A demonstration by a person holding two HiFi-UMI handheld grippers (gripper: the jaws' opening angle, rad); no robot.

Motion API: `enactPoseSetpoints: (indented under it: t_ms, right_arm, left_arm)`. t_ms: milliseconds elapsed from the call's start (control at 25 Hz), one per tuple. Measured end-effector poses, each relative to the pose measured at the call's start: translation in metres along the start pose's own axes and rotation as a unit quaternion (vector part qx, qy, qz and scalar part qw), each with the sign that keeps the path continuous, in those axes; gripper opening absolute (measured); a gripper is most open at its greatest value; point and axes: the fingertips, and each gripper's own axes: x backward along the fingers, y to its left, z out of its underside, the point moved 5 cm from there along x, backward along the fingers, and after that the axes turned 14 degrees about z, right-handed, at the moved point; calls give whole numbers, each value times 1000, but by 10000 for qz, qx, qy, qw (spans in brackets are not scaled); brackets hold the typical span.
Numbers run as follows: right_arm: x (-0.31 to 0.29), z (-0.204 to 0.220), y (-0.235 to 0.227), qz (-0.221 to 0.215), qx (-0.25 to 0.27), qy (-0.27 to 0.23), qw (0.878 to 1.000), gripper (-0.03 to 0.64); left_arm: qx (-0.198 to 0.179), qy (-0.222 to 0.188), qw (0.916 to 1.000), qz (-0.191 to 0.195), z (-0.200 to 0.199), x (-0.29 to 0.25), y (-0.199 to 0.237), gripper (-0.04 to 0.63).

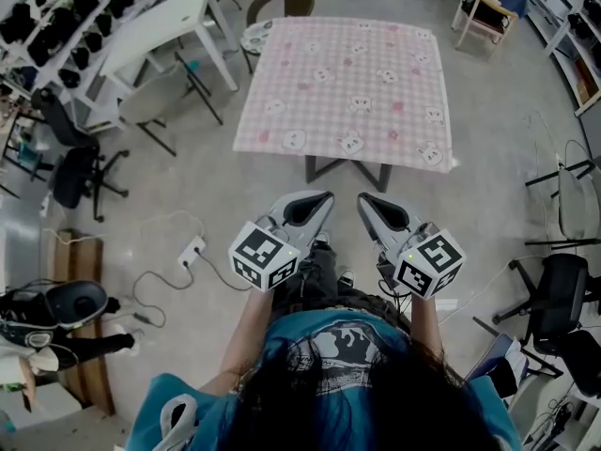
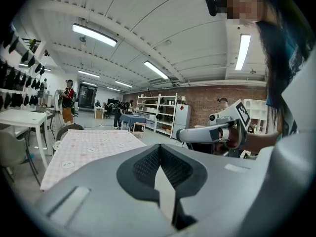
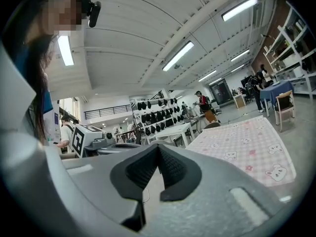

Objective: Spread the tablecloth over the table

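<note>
The pink checked tablecloth (image 1: 347, 87) with small animal prints lies flat over the table, and its edges hang down on the near side. The table's dark legs (image 1: 347, 170) show beneath it. My left gripper (image 1: 324, 196) and right gripper (image 1: 364, 198) are side by side in front of me, short of the table and apart from the cloth. Both are shut with nothing between the jaws. In the left gripper view, the left gripper (image 2: 159, 148) is shut, the cloth (image 2: 89, 149) lies beyond at the left, and the right gripper (image 2: 217, 130) is at the right. The right gripper view shows the right gripper (image 3: 159, 147) shut and the cloth (image 3: 242, 144) at the right.
A white table (image 1: 160, 31) and rack of dark gear stand at the far left. A black office chair (image 1: 80, 172) is at the left, another black chair (image 1: 559, 294) at the right. A round chair (image 1: 282, 0) sits behind the table. A power strip (image 1: 192, 250) with cable lies on the floor.
</note>
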Motion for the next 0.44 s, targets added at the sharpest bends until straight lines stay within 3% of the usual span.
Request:
enactPoseSetpoints:
  t_ms: [440]
  right_arm:
    - [1, 1, -1, 8, 76, 59, 10000, 0]
  left_arm:
    - [-10, 13, 10000, 68, -1, -4, -4, 15]
